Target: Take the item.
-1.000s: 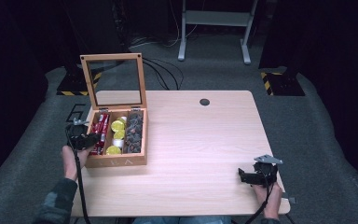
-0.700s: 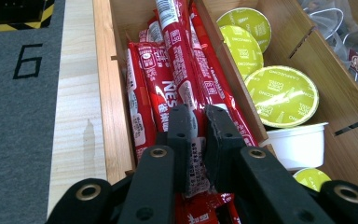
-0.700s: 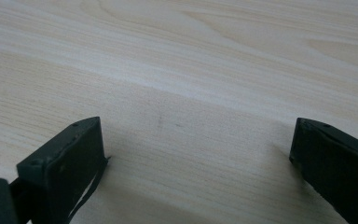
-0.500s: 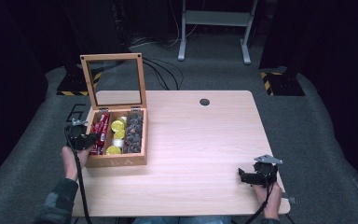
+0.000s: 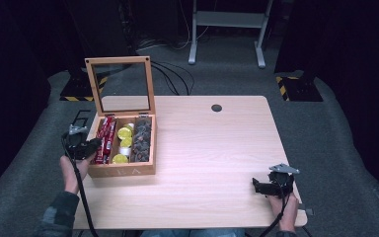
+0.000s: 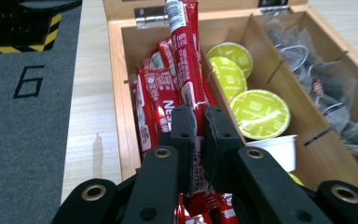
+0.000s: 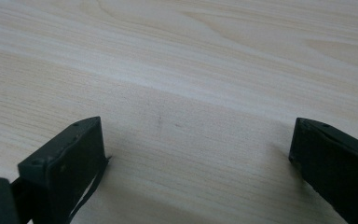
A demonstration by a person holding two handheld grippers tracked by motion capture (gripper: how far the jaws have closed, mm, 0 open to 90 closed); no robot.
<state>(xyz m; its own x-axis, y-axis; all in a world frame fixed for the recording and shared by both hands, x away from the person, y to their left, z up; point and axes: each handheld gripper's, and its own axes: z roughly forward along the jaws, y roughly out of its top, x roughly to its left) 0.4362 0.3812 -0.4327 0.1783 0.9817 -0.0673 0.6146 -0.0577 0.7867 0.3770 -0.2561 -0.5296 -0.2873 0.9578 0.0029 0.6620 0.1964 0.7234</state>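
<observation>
An open wooden box (image 5: 121, 171) stands at the table's left, its glass lid (image 5: 121, 84) upright. The left compartment holds red stick sachets (image 5: 106, 137). My left gripper (image 6: 200, 116) reaches into that compartment, and its jaws are shut on one long red sachet (image 6: 182, 46) that sticks up between them toward the hinge. From above, the left gripper (image 5: 96, 144) sits at the box's left wall. My right gripper (image 5: 256, 185) rests low over the table near the front right corner. It is open (image 7: 196, 140), with bare wood between its fingers.
The middle compartment holds yellow-lidded capsules (image 6: 259, 112) and a white cup (image 6: 277, 149). The right one holds dark tea bags (image 6: 321, 79). A round cable hole (image 5: 216, 107) lies near the table's far edge. Grey floor with a "6" mark (image 6: 29, 81) lies left of the table.
</observation>
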